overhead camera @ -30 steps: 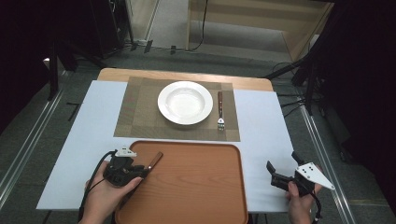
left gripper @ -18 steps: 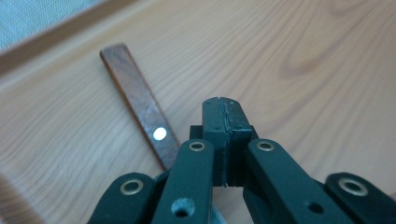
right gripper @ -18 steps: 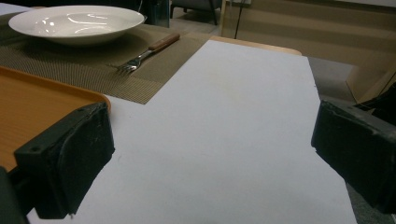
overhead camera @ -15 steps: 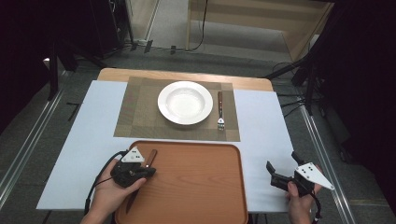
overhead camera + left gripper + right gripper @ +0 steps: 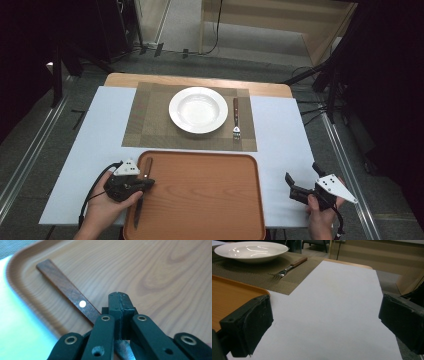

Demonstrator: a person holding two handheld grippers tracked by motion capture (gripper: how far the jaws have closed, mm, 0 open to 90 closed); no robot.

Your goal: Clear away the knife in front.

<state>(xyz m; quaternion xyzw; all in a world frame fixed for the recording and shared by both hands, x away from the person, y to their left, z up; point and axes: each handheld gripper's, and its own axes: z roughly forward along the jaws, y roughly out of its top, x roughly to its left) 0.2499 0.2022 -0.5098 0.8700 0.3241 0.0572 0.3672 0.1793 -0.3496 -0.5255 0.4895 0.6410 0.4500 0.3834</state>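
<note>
At the near left corner of the wooden tray [image 5: 200, 200], the left gripper [image 5: 142, 184] has its jaws pressed together on a knife [image 5: 141, 192], which lies along the tray's left edge with its dark wooden handle pointing away from the person and its blade toward them. Those jaws have just been closing, and the knife is between them. In the left gripper view the two black jaws meet tight at their tips, the brown handle [image 5: 67, 291] with one pale rivet runs off up and to the left just beside the tray's raised rim, and a bit of steel blade shows below the jaws. The knife looks to be resting on the tray floor rather than lifted, though I cannot be sure of that from here. The person's left hand [image 5: 107, 207] wraps the gripper body from below, with its cable looping out to the left over the white table cover [image 5: 90, 130]. Over on the right, the right gripper [image 5: 292, 186] rests in the other hand just past the tray's right edge, above the white cover, with its jaws spread wide and nothing between them; in the right gripper view its black pads [image 5: 249, 325] stand far apart over bare white surface. Farther up the table, a woven placemat [image 5: 150, 120] carries a white plate [image 5: 198, 109], and a fork [image 5: 235, 117] with a wooden handle lies just to the right of the plate, tines toward the tray.
</note>
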